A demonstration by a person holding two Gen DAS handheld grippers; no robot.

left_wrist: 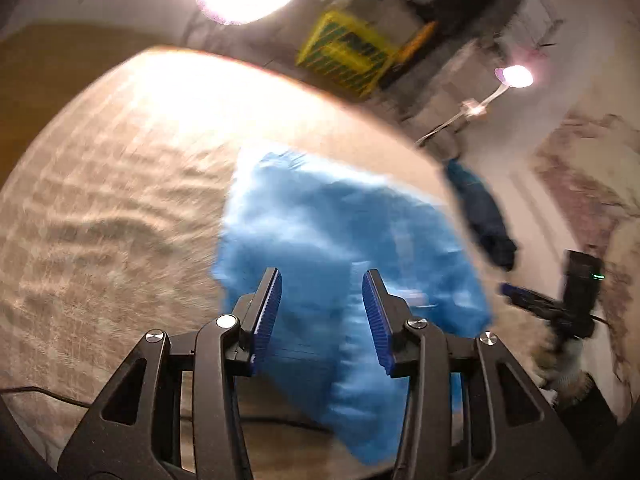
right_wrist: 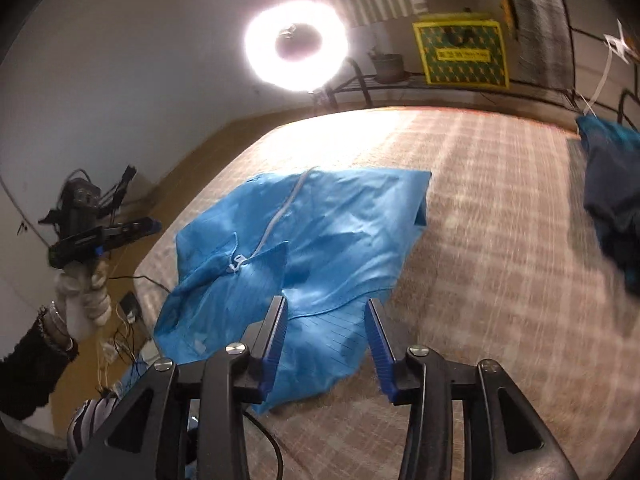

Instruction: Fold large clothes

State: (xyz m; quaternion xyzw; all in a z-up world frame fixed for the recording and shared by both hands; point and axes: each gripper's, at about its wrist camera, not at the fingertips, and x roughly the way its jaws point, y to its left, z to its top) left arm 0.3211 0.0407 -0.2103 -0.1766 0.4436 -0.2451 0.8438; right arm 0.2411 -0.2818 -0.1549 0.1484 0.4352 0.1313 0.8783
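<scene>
- A bright blue, thin, shiny zip-front garment (right_wrist: 304, 236) lies crumpled but partly spread on a bed covered in a beige checked blanket (right_wrist: 480, 240), its pale zip running down the middle and its near hem draped toward the bed's edge.
- The step in hand looks like a pause between folds: the cloth has been let go and neither tool has hold of it.
- The left gripper (left_wrist: 322, 312) hovers over the garment's near corner, its blue ribbed fingers (left_wrist: 269, 312) partly parted with nothing pinched between them.
- The right gripper (right_wrist: 326, 332) hangs above the lower hem, fingers likewise parted and released, apart from the fabric.
- A gloved hand (right_wrist: 86, 304) carries the left tool off the bed's side.
- Next, judging by the creases, each tool must drop onto an edge or corner, clench, and draw the cloth flat or over.
- A darker blue garment (right_wrist: 612, 200) lies well apart at the far side.
</scene>
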